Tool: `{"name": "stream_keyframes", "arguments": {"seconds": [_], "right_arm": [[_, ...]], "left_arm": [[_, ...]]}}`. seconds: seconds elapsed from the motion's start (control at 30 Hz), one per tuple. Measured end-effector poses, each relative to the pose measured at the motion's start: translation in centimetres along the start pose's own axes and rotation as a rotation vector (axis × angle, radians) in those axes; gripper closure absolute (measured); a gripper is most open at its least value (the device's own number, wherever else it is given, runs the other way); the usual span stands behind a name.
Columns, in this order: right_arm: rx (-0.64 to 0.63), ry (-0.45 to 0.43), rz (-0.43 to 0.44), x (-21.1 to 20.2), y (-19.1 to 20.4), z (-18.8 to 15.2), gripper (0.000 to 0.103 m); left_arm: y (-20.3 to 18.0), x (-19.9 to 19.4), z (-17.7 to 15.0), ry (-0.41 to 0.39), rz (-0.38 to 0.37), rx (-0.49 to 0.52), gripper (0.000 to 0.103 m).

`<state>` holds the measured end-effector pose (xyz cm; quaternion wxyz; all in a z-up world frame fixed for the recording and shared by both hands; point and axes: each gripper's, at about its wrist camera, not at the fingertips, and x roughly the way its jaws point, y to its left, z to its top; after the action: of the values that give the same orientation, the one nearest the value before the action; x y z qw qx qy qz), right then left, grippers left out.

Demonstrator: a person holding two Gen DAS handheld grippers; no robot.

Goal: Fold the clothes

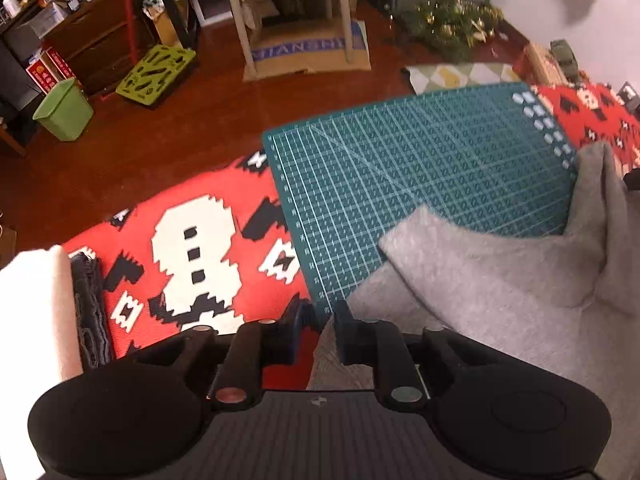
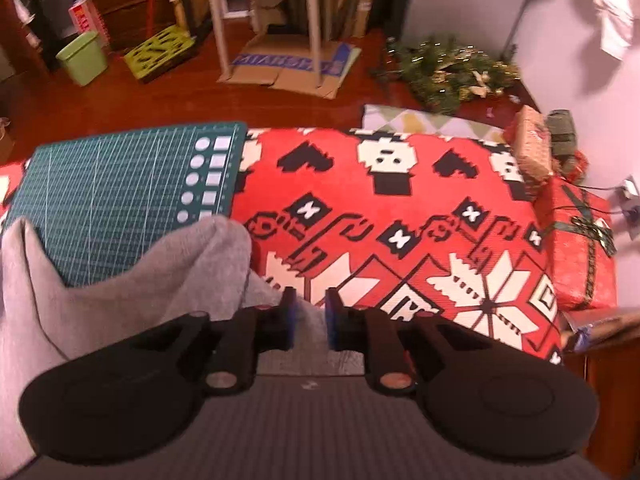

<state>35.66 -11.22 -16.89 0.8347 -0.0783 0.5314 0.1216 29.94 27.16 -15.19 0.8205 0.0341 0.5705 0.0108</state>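
Left gripper point(image 1: 320, 316) jaws: narrow gap, black blocky fingers with blue pads, grey fabric edge lies in the gap but pads do not visibly press it; reads as slightly spread. Right gripper point(image 2: 310, 304) jaws: same small gap, grey fabric under and between the tips, no clear pinch seen.

Grey garment point(image 1: 500, 280): soft fleecy knit, matte, rumpled, one corner raised in a rounded peak and a flap folded over. It lies partly on the cutting mat, spilling toward the lower right of the left wrist view and the lower left of the right wrist view point(image 2: 120, 272).

Cutting mat point(image 1: 420, 168): dark green, flat, rectangular, pale grid lines, a column of pale circles and squares along one edge.

Under it a red woven cloth point(image 2: 400, 220) with blocky white and black pixel patterns, covering the tabletop.

At far left of the left wrist view: a folded white cloth point(image 1: 36, 308), thick and smooth, touching a dark ribbed knit piece point(image 1: 90, 312).

Right edge: red wrapped gift box point(image 2: 580, 248) with dark ribbon. Beyond, glossy reddish wood floor point(image 1: 160, 140), green plastic bin point(image 1: 64, 110), flattened cardboard point(image 2: 288, 66), a tinsel wreath point(image 2: 452, 70).
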Motion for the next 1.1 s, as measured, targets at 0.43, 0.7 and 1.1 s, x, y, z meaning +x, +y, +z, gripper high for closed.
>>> {"name": "stream_keyframes", "arguments": {"seconds": [0.43, 0.7, 1.1], "right_arm": [[-0.09, 0.074, 0.073, 0.7, 0.5, 0.6, 0.101], [-0.029, 0.014, -0.016, 1.0, -0.5, 0.7, 0.101], [-0.118, 0.003, 0.037, 0.2, 0.9, 1.1, 0.089]], "left_arm": [[-0.9, 0.4, 0.0, 0.031, -0.041, 0.024, 0.099], [-0.3, 0.4, 0.0, 0.014, 0.057, -0.051, 0.101], [-0.2, -0.4, 0.2, -0.015, 0.058, -0.079, 0.094]]}}
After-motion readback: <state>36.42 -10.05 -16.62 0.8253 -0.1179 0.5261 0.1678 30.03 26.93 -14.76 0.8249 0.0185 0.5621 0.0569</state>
